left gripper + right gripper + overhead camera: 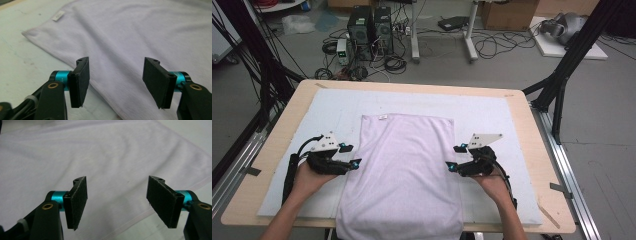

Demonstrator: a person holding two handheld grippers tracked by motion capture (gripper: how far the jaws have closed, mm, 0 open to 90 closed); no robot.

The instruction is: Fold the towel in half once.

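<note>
A pale lilac towel [404,170] lies flat on the white mat [492,112] of the table [272,145], its near end hanging over the front edge. The left hand-held gripper [351,156] is at the towel's left edge, its jaws wide apart with nothing between them. The right hand-held gripper [454,157] is at the right edge, also spread and empty, above the hem.

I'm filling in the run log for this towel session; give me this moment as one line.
scene: lilac towel flat on white mat | left gripper: open at towel's left edge | right gripper: open at right edge | held: nothing
</note>
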